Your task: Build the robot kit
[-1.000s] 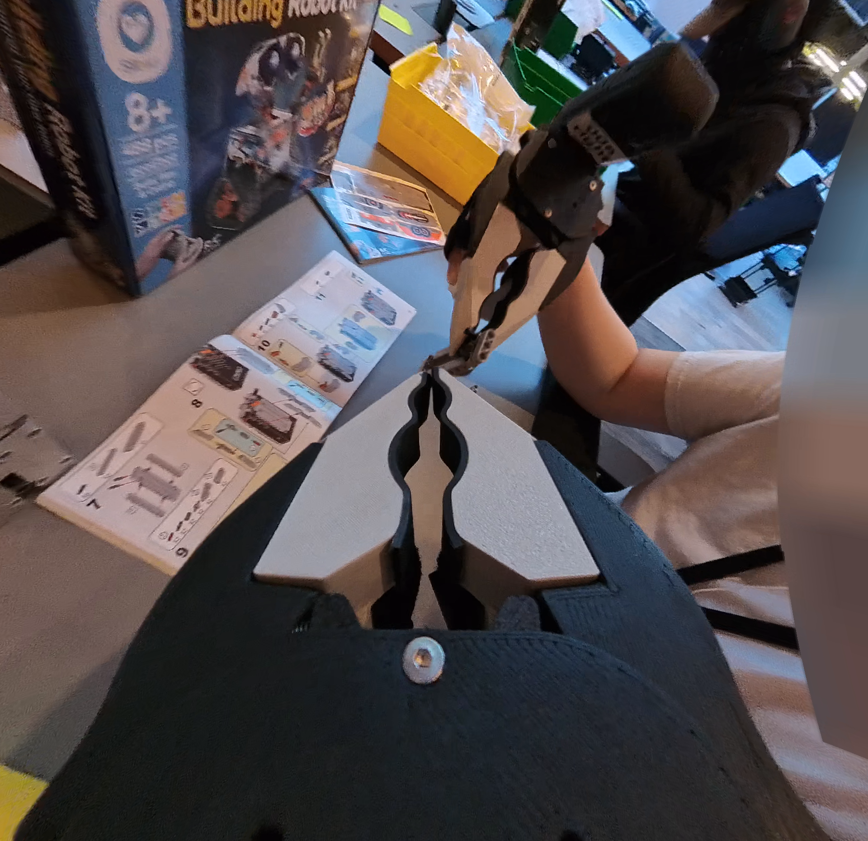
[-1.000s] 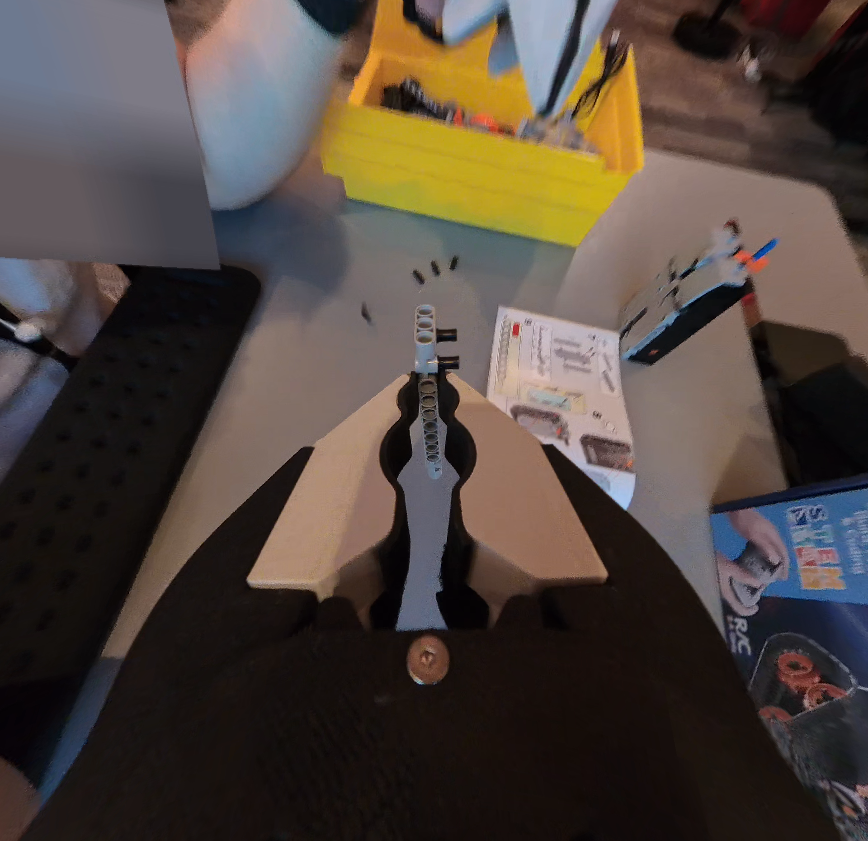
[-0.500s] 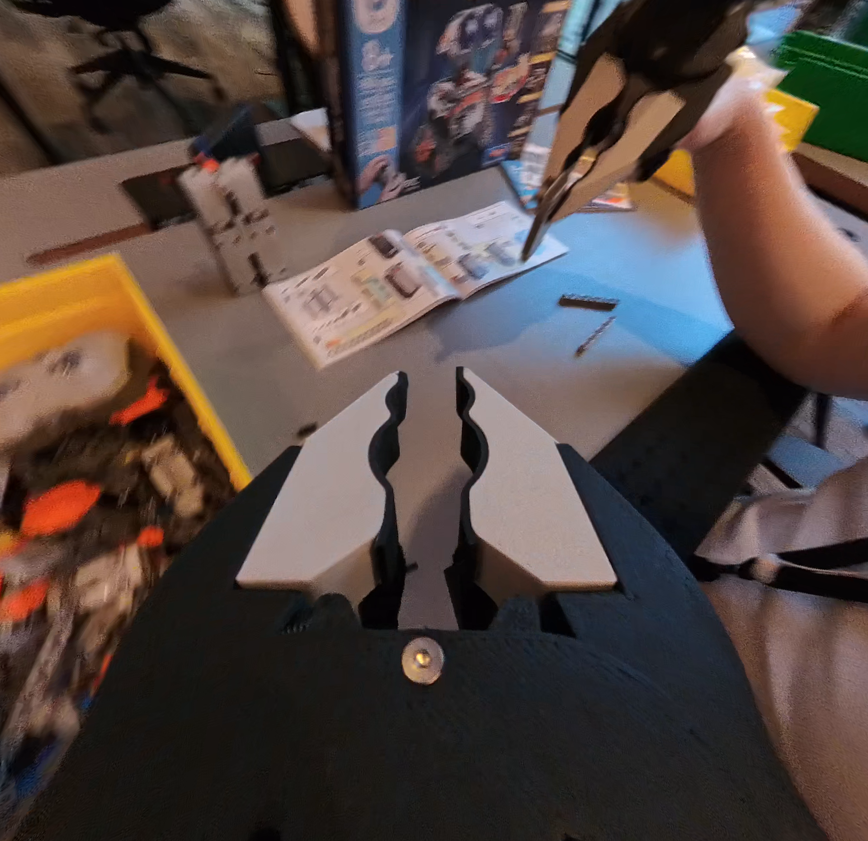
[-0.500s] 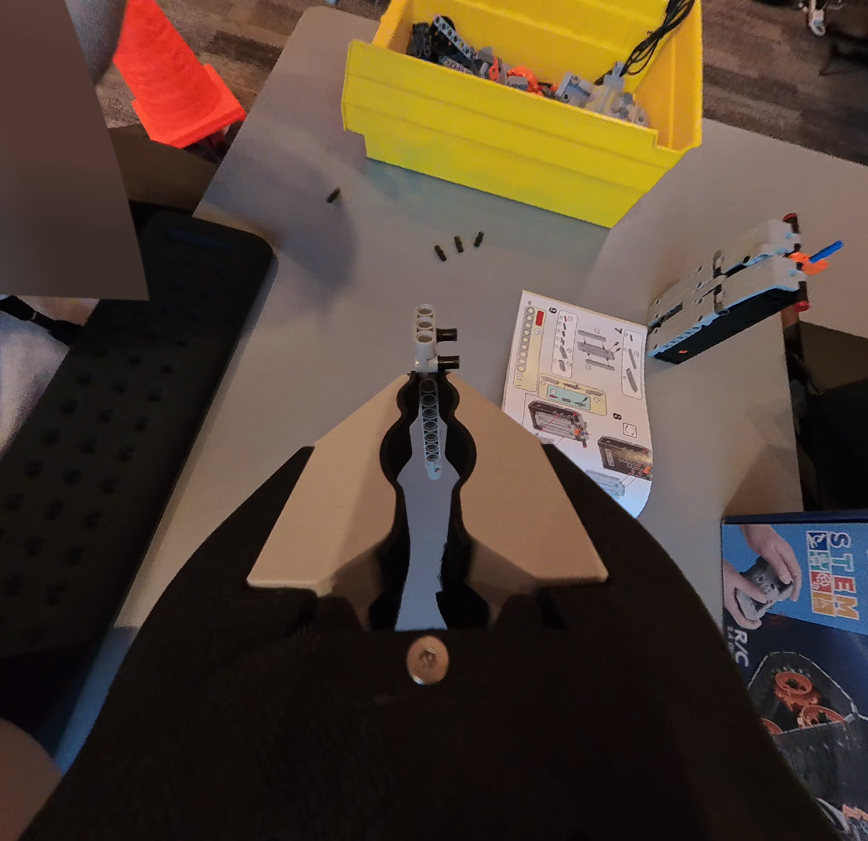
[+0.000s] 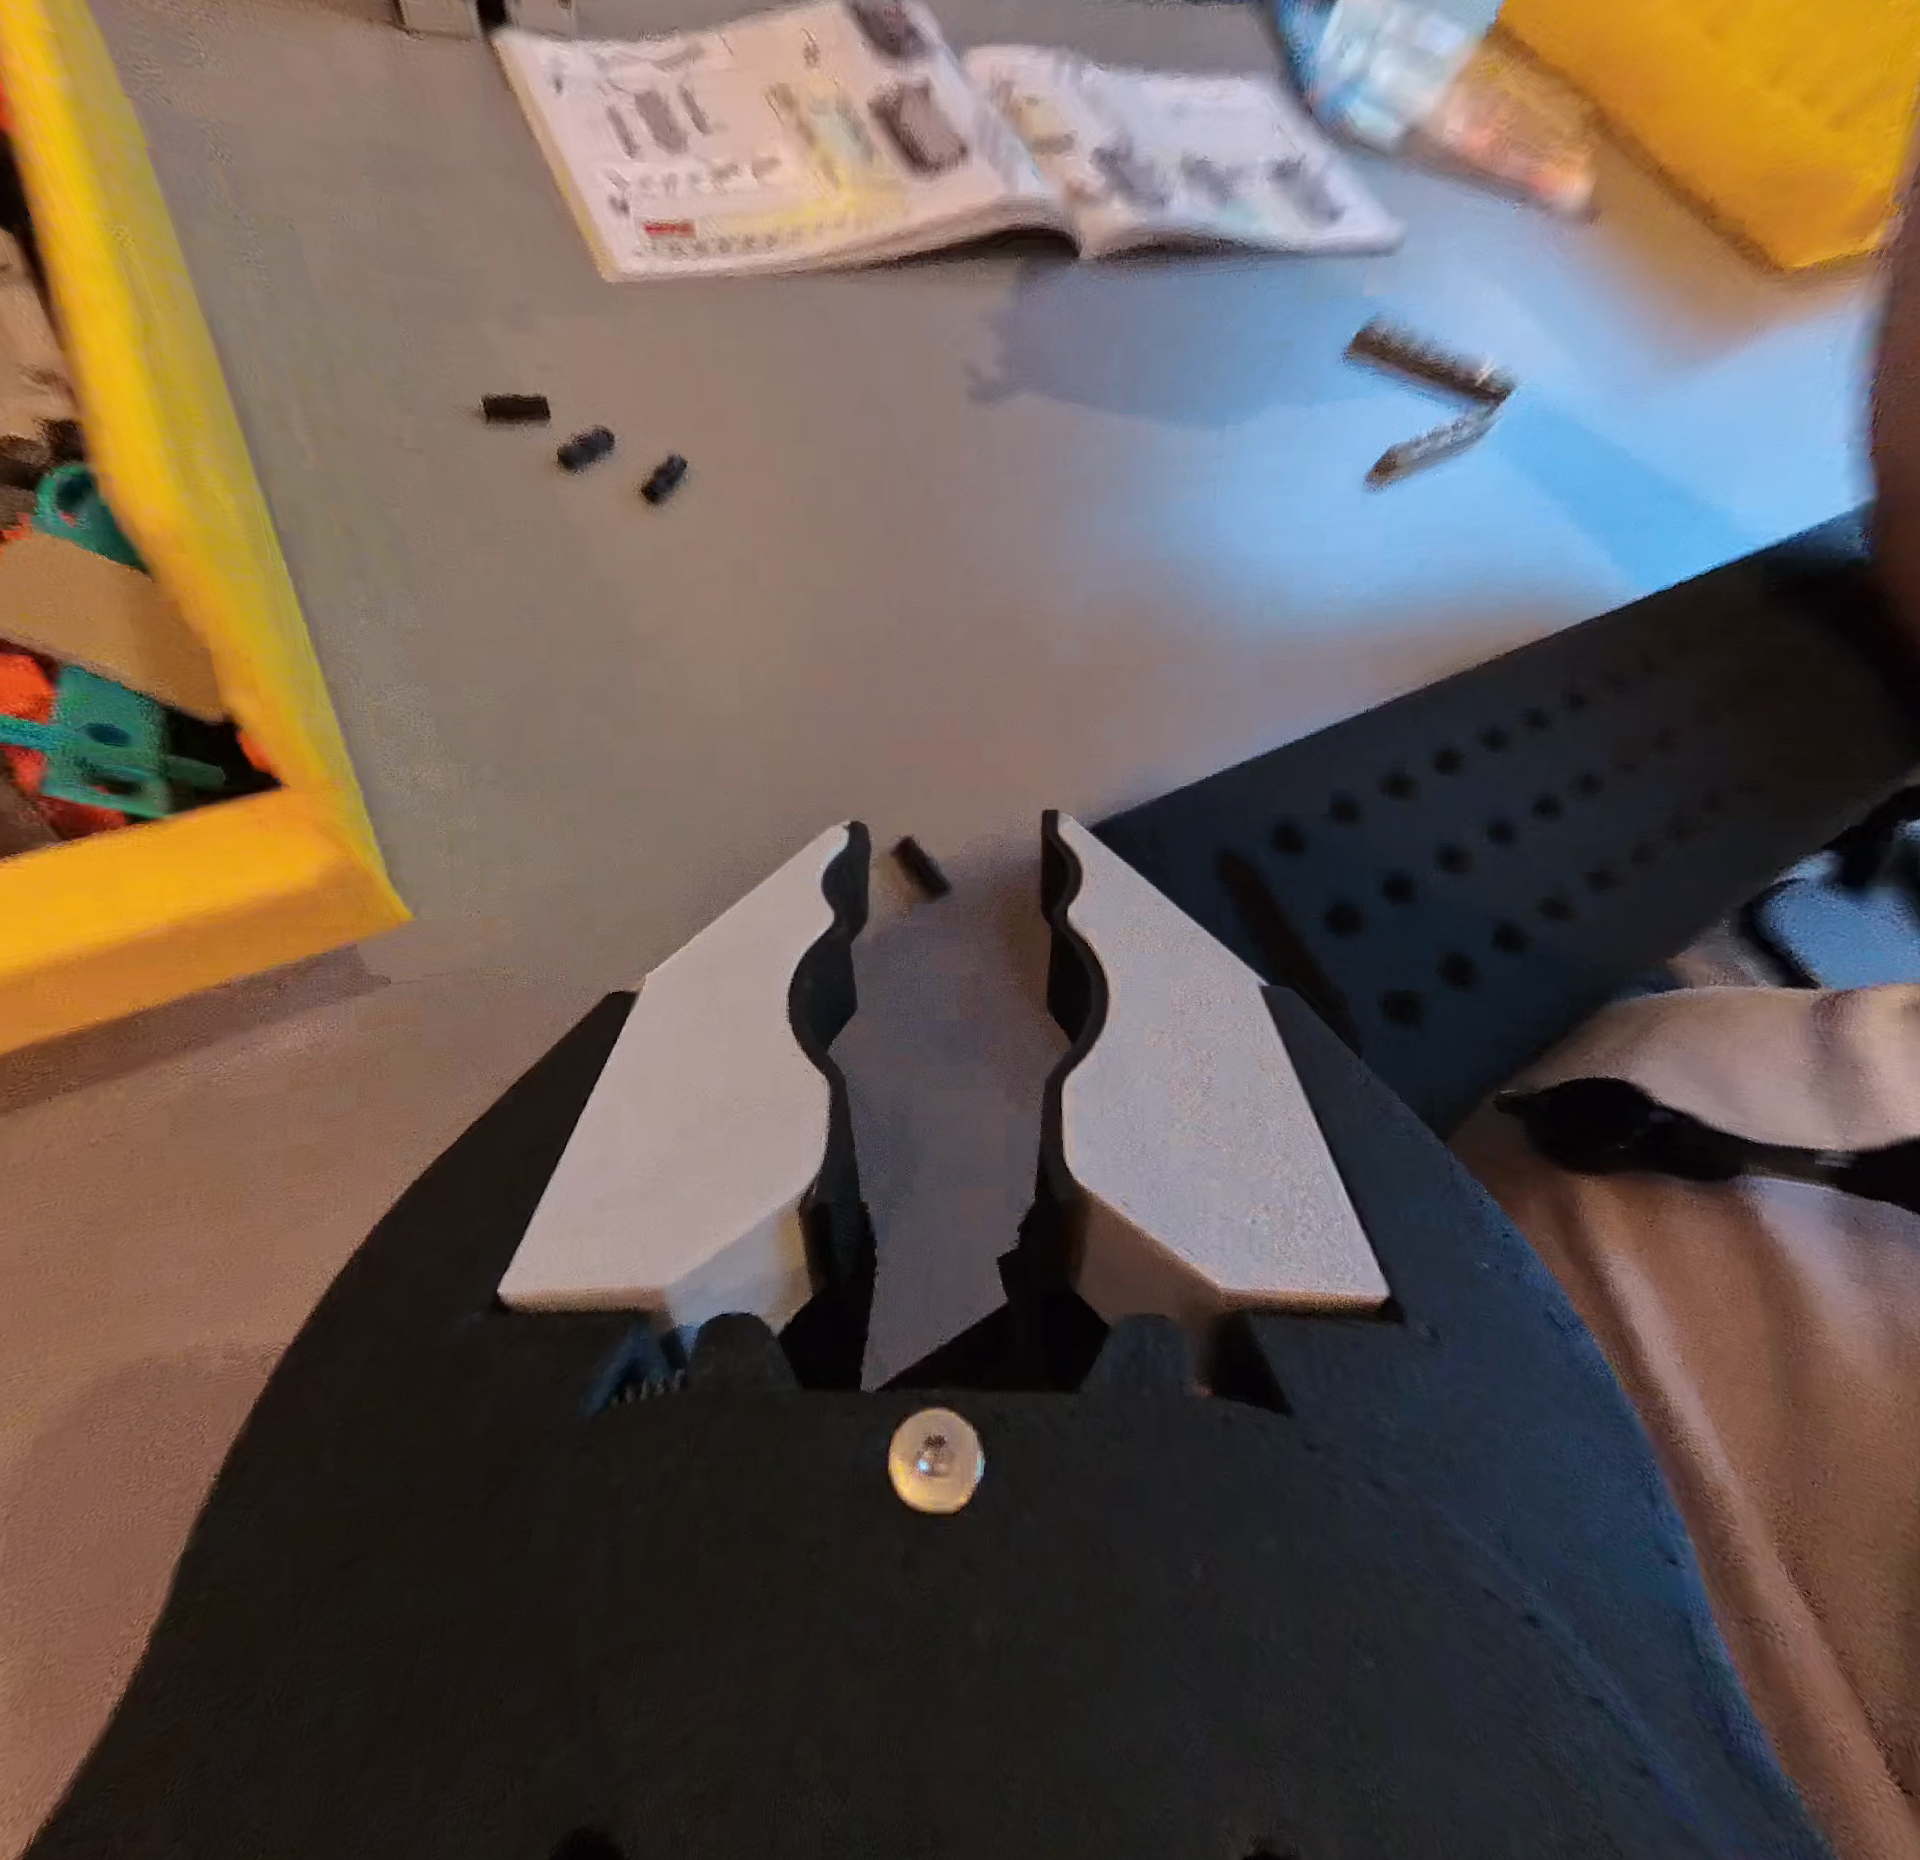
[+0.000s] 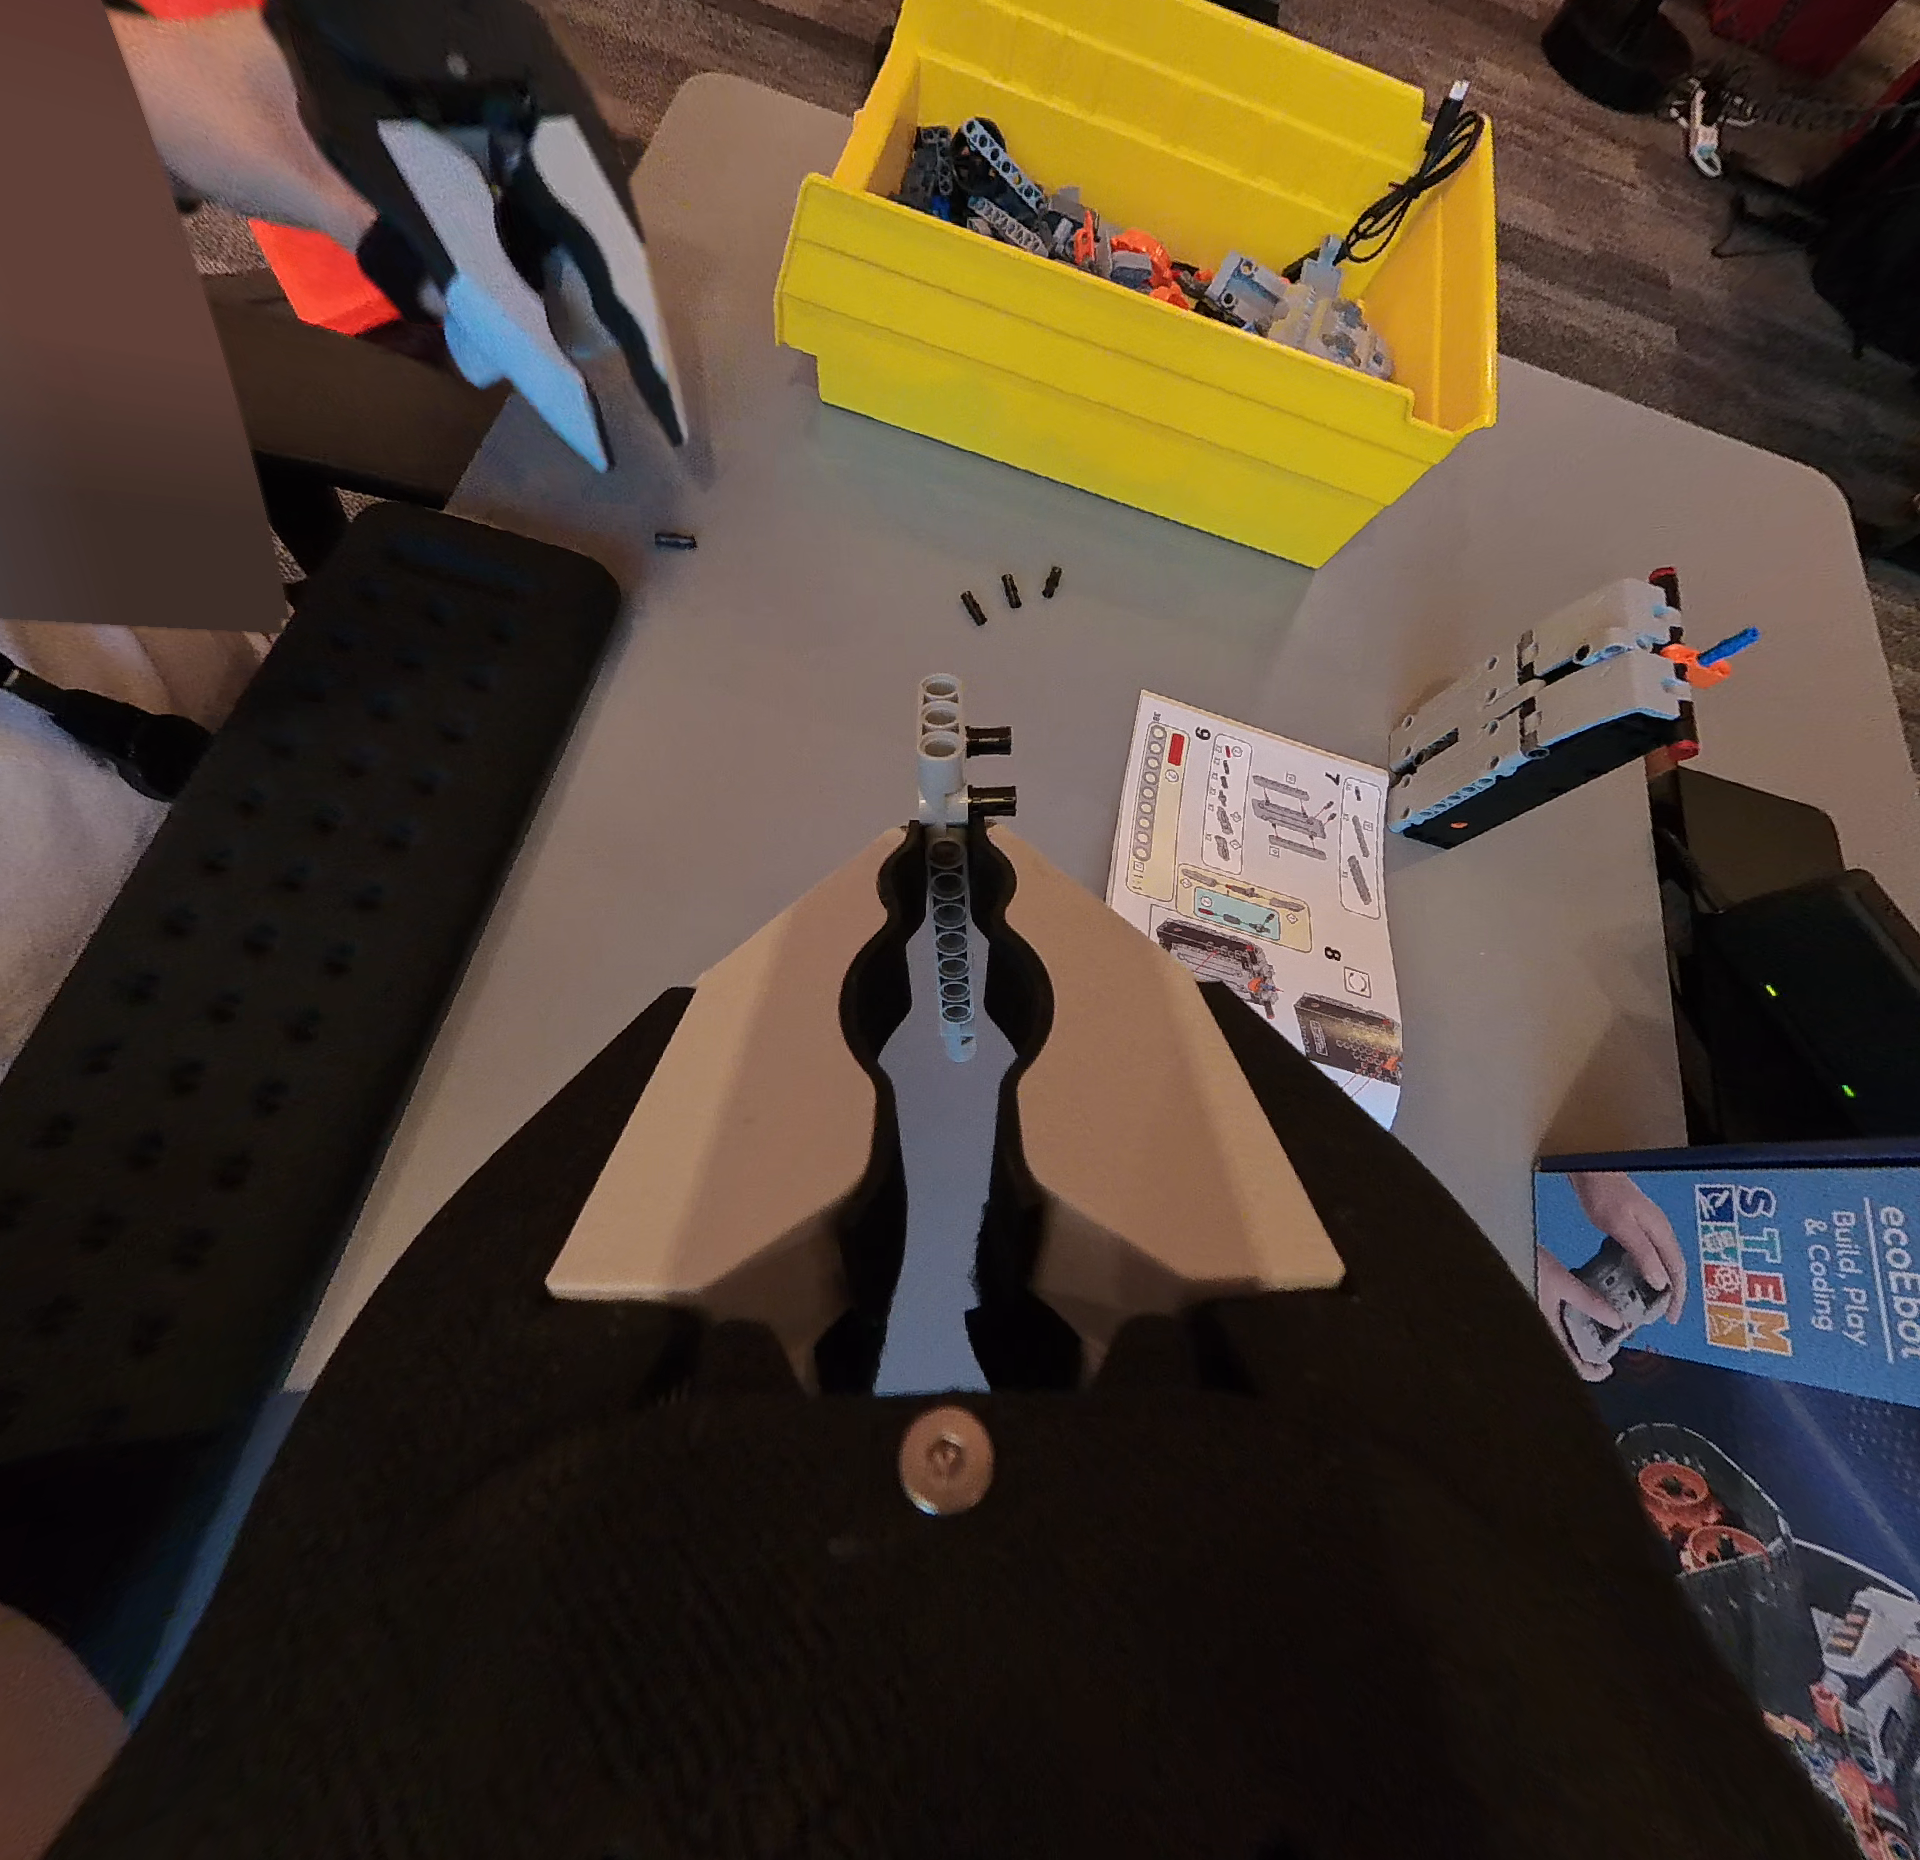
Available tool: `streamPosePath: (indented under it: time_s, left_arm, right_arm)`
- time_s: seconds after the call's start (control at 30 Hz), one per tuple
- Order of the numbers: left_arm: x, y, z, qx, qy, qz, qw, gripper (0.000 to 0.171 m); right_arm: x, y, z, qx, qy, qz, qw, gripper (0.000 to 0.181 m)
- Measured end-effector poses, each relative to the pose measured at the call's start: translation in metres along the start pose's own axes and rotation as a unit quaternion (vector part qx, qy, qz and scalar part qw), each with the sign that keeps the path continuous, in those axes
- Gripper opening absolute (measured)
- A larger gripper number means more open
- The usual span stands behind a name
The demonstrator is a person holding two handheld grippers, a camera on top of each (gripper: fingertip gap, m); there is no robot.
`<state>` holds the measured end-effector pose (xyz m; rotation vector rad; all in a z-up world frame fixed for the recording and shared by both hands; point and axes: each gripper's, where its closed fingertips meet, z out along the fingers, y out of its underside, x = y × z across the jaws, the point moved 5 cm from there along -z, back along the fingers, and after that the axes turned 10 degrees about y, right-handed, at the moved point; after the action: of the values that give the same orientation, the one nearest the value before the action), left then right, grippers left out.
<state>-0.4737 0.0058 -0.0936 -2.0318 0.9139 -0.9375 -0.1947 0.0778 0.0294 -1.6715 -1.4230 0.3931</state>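
Note:
My right gripper (image 6: 951, 828) is shut on a grey holed beam (image 6: 943, 761) with two black pins on its right side, held above the grey table (image 6: 748, 730). My left gripper (image 5: 951, 839) is open and empty, low over the table, with a single black pin (image 5: 920, 867) lying just between its fingertips. That gripper also shows in the right wrist view (image 6: 634, 439), above the same lone pin (image 6: 675, 541). Three more black pins (image 5: 587, 447) lie together farther out; they also show in the right wrist view (image 6: 1008, 591).
A yellow bin (image 6: 1091, 376) of mixed parts stands at the table's far side, its rim (image 5: 208, 522) left of my left gripper. An open instruction booklet (image 6: 1257, 875), a grey-and-black built block (image 6: 1538, 709), a kit box (image 6: 1766, 1395) and a black perforated mat (image 6: 260, 927) surround the working area. About 25 cm separates my left fingertips from my right.
My left gripper has left the beam, opened, swung away and come down over the lone black pin by the mat. My right gripper has kept hold of the beam.

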Motion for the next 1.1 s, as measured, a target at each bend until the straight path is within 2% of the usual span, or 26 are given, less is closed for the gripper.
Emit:
streamPosePath:
  time_s: [0.07, 0.13, 0.4, 0.63, 0.8, 0.93, 1.1]
  left_arm:
    - [-0.002, 0.012, 0.011, -0.029, -0.061, 0.03, 0.997, 0.03]
    - [-0.002, 0.016, 0.02, -0.041, -0.094, 0.034, 0.994, 0.031]
    - [0.001, 0.014, 0.04, -0.036, -0.091, -0.034, 0.995, 0.036]
    - [-0.002, 0.018, 0.035, -0.078, -0.147, 0.02, 0.986, 0.029]
    - [-0.005, 0.021, 0.029, -0.072, -0.151, 0.011, 0.986, 0.028]
    - [-0.002, 0.021, 0.031, -0.071, -0.153, 0.034, 0.985, 0.026]
    - [0.004, 0.018, 0.036, -0.064, -0.157, 0.054, 0.984, 0.016]
  right_arm:
    - [0.0, 0.0, -0.002, -0.001, 0.003, -0.001, 1.0, 0.006]
    - [0.0, -0.001, -0.004, 0.002, 0.005, -0.001, 1.0, 0.006]
    - [0.001, -0.002, -0.013, 0.001, 0.018, -0.006, 1.0, 0.006]
    - [0.0, -0.004, -0.017, 0.005, 0.021, -0.012, 1.0, 0.007]
    - [-0.001, -0.004, -0.017, 0.002, 0.021, -0.014, 1.0, 0.007]
    - [-0.002, -0.004, -0.015, 0.0, 0.02, -0.015, 1.0, 0.007]
    - [-0.002, -0.002, -0.014, -0.006, 0.02, -0.015, 1.0, 0.006]
